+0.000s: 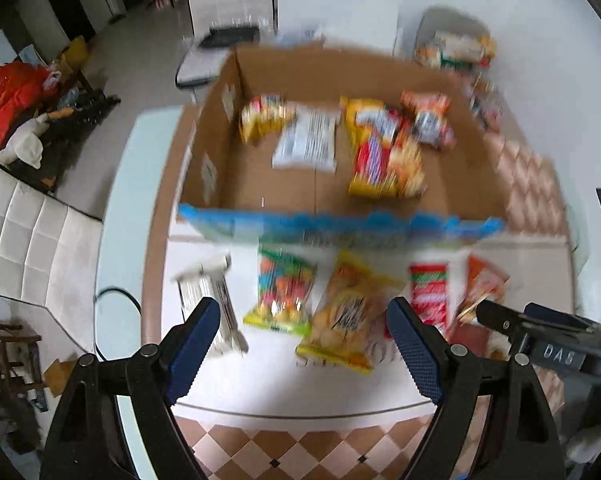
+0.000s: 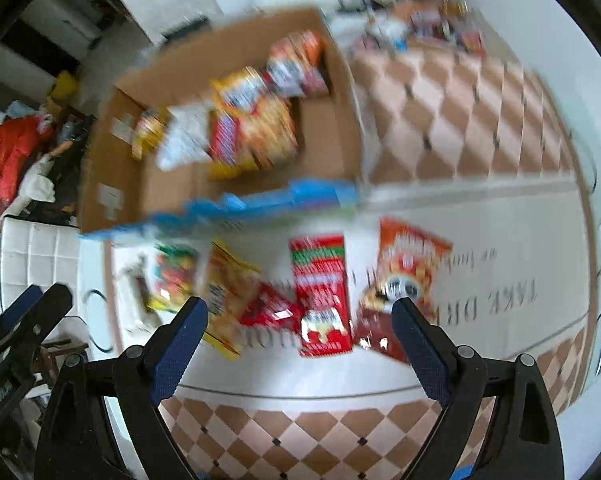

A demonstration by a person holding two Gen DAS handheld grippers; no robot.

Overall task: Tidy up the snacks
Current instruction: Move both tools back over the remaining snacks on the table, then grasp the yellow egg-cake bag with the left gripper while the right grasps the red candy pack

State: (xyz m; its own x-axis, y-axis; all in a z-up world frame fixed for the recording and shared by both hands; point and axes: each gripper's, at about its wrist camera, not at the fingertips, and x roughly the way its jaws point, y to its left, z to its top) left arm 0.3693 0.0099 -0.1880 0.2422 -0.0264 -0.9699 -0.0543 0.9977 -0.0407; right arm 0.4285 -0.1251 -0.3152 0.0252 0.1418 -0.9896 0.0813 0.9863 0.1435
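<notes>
My 2 grippers, left (image 1: 304, 320) and right (image 2: 298, 320), hang with fingers apart, empty, above snack packets (image 1: 346, 316) along the mat's (image 1: 284, 452) near edge, before the cardboard box (image 1: 452, 184).

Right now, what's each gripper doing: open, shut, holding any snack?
Left gripper: jaws open, holding nothing, above the yellow chip bag.
Right gripper: jaws open, holding nothing, above the red box.
</notes>
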